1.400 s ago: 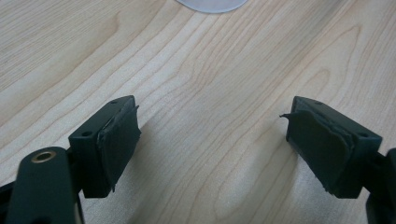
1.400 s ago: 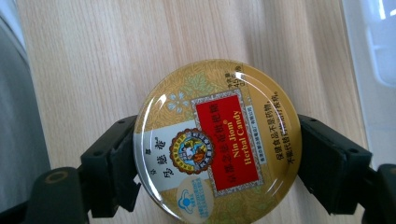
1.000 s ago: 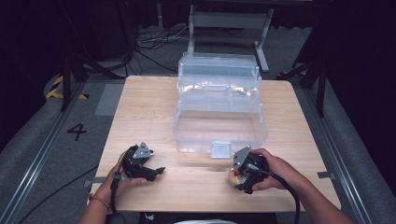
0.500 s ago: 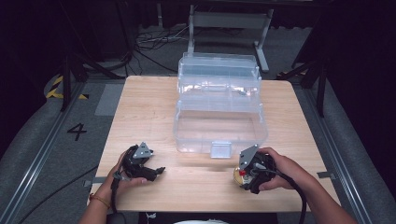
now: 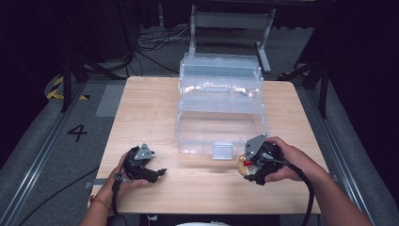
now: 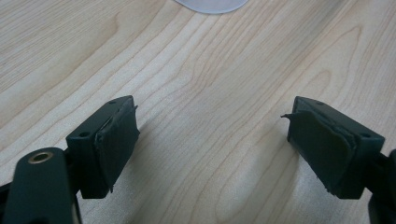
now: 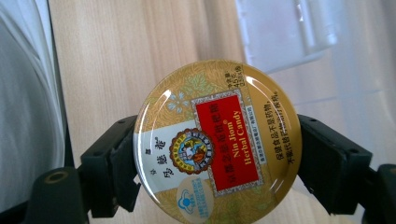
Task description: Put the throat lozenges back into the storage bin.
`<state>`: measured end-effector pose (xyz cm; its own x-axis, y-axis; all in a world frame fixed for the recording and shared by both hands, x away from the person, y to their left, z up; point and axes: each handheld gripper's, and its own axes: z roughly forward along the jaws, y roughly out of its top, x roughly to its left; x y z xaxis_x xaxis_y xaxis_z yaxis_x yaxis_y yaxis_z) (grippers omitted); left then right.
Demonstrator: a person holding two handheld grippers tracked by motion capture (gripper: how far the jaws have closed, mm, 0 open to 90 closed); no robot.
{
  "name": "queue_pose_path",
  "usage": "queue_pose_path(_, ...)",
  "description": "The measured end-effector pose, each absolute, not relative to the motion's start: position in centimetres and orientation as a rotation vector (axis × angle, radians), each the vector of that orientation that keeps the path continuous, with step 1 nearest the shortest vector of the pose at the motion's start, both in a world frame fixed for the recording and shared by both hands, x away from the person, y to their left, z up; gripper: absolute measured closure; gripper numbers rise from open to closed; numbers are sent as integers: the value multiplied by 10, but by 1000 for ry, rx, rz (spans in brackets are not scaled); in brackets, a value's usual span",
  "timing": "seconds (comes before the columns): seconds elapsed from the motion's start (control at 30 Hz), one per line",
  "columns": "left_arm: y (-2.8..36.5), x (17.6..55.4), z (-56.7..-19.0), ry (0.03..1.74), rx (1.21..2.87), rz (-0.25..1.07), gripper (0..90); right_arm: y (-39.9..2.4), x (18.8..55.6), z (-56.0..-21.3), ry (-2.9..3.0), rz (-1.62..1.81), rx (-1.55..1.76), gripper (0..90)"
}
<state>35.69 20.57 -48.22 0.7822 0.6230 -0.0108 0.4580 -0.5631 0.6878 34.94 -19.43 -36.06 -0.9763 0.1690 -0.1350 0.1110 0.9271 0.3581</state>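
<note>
Nearest to the person, at the front edge of the wooden table (image 5: 155,103), both hands hold their tools. The left gripper (image 5: 157,173) rests low on the wood at the front left corner. Its jaws stand wide apart and nothing is between them; in the left gripper view I see bare wood grain between the two black pads (image 6: 116,140).

At the front right, the right gripper (image 5: 244,165) is clamped on a round candy tin (image 7: 217,142). In the right gripper view one jaw presses on each side of the tin's rim, and the lid faces the camera: gold with a red label that reads "Nin Jiom Herbal Candy". In the high view the tin (image 5: 243,164) shows as a small gold and red disc at the tip of the tool, held above the table surface, just in front of the right front corner of the box.

Farther away, in the middle of the table, stands a clear plastic storage box (image 5: 221,113) with a small latch (image 5: 222,150) at its front wall. The tin is near this latch, to its right, but not touching the box.

Behind the table is a dark floor with cables (image 5: 155,42) and a grey metal frame (image 5: 230,21).
</note>
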Motion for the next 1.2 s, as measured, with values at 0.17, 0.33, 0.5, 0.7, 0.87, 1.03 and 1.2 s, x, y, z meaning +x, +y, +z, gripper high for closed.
queue_pose_path(0.17, 206, 357, -482, 800, 2269, 305, 166, -195, 355, -349, 2906, 547, 220, 207)
queue_pose_path(0.33, 205, 357, -482, 802, 2269, 306, 165, -198, 363, -335, 2856, 562, 252, 207)
queue_pose_path(0.5, 205, 357, -482, 802, 2269, 306, 165, -201, 370, -324, 2815, 567, 252, 207)
queue_pose_path(0.7, 205, 357, -482, 804, 2269, 308, 162, -208, 394, -314, 2770, 577, 324, 207)
queue_pose_path(0.87, 205, 357, -482, 805, 2269, 308, 162, -212, 411, -312, 2754, 553, 380, 207)
queue_pose_path(1.03, 205, 357, -482, 805, 2268, 308, 162, -216, 431, -314, 2733, 561, 408, 207)
queue_pose_path(1.2, 205, 357, -482, 806, 2268, 310, 162, -218, 448, -322, 2739, 529, 450, 207)
